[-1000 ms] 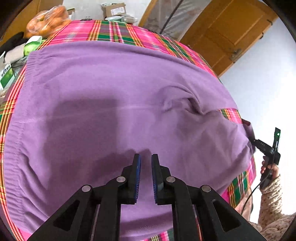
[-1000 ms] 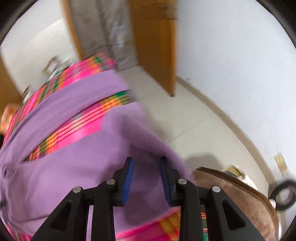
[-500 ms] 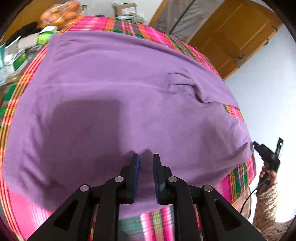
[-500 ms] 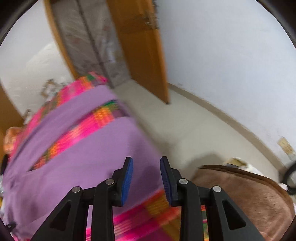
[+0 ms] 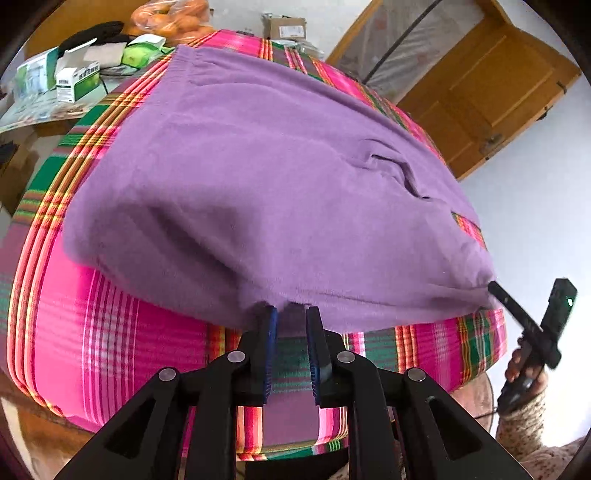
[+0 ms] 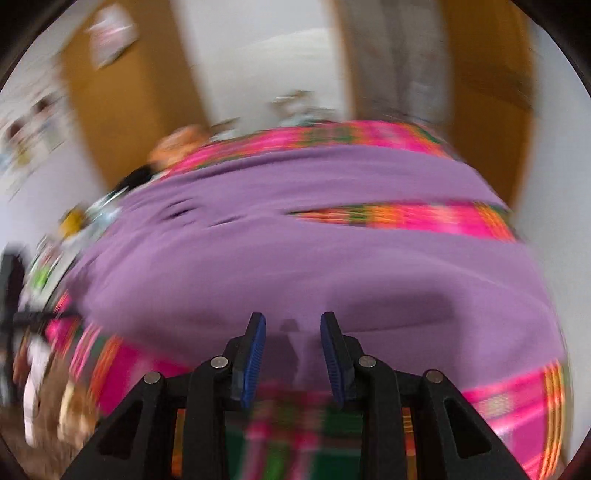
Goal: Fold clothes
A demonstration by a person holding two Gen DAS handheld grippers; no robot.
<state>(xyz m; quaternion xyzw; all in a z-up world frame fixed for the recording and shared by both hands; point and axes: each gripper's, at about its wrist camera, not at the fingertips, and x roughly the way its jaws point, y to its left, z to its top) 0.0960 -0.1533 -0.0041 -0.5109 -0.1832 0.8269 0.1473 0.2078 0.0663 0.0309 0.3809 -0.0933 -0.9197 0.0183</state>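
From the left wrist view, I see the purple garment (image 5: 280, 192) spread over most of the plaid tablecloth (image 5: 122, 332), filling the centre of the frame. Its near hem hangs at the lower centre, just above my left gripper (image 5: 290, 314). The blue fingertips (image 5: 270, 325) stand a narrow gap apart, with the hem edge sitting at their tips; I cannot tell whether cloth is pinched between them. At the right edge of the frame, my right gripper (image 5: 496, 290) meets the garment's right corner, where the fabric draws to a point against its black tip. A hand (image 5: 524, 369) in a patterned sleeve (image 5: 524, 428) holds that tool at the lower right.

Upper left of the frame: small cartons (image 5: 74, 79) and a bag of oranges (image 5: 173, 16) lie beyond the cloth. A wooden door (image 5: 487, 96) occupies the upper right.

The right wrist view is heavily motion-blurred. The garment (image 6: 314, 258) crosses the middle of the frame, with a strip of tablecloth (image 6: 406, 216) showing between two purple sections at centre right. The right gripper's (image 6: 293, 325) fingers are spread apart with no fabric between them; the hem lies just beyond their tips.
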